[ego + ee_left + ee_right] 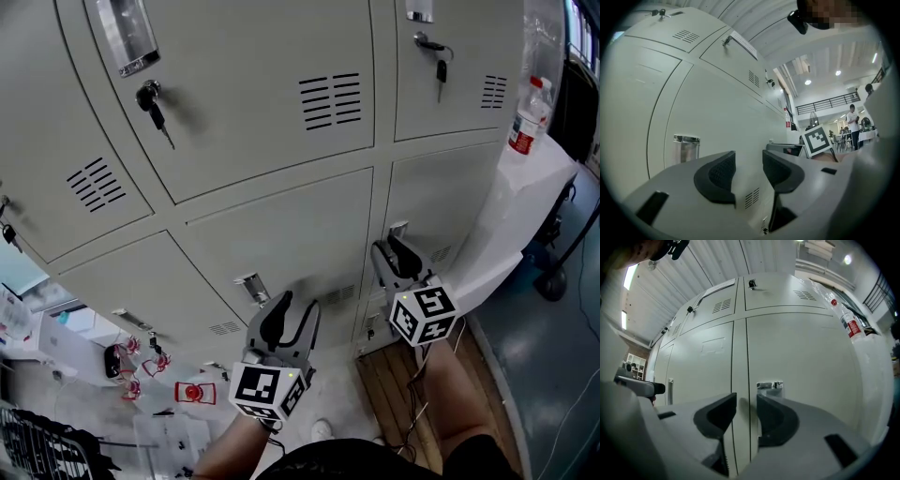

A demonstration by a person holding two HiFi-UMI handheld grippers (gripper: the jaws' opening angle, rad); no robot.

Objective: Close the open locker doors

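Hovered at the bottom locker doors [281, 234], all seemingly shut.
Held left hand-held gripper [296, 307] and right hand-held gripper [394, 248] part-open, empty; probably needed flat pushes near the handle [769, 385] edge.

head camera looks steeply down; both claw cameras face the lockers [272, 225] closely.

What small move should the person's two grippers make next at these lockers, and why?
Probably draw the left gripper and right gripper back a little: the lower left door and lower right door in front of them look flush with the frame, and both pairs of jaws stand apart, empty.
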